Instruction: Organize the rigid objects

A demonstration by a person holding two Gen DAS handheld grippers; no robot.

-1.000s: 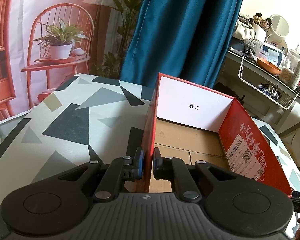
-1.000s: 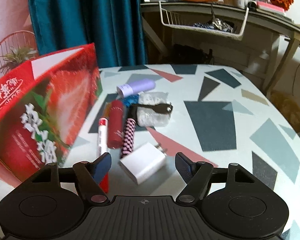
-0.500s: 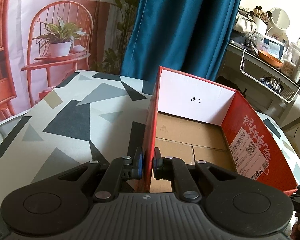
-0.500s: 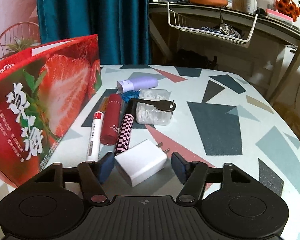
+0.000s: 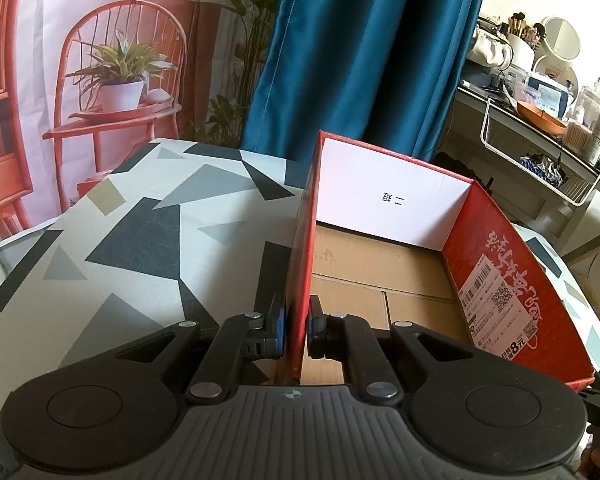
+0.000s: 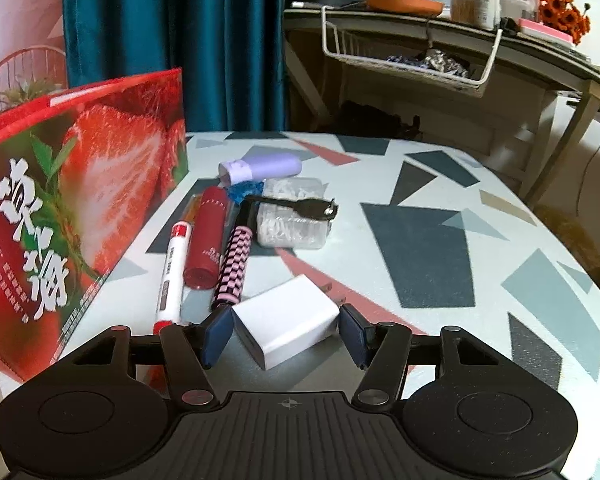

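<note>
Jaws of left gripper (image 5: 297, 328) pinch the near left wall of the red box (image 5: 512, 280); box interior shows bare cardboard. Right gripper (image 6: 286, 334) jaws stand on either side of the white charger (image 6: 286, 326) on the patterned table (image 6: 420, 248), pads at its sides; firm contact unclear. Just beyond the charger: marker (image 6: 174, 270), red tube (image 6: 207, 240), pink-black handle (image 6: 234, 268), purple bottle (image 6: 266, 166), clear packet (image 6: 296, 216).

Left wrist view sits right at the red box (image 5: 512, 292) wall, looking down into it. Right wrist view looks down from beside the box's strawberry side. The 2 views share box, desk (image 6: 420, 240), curtain.
</note>
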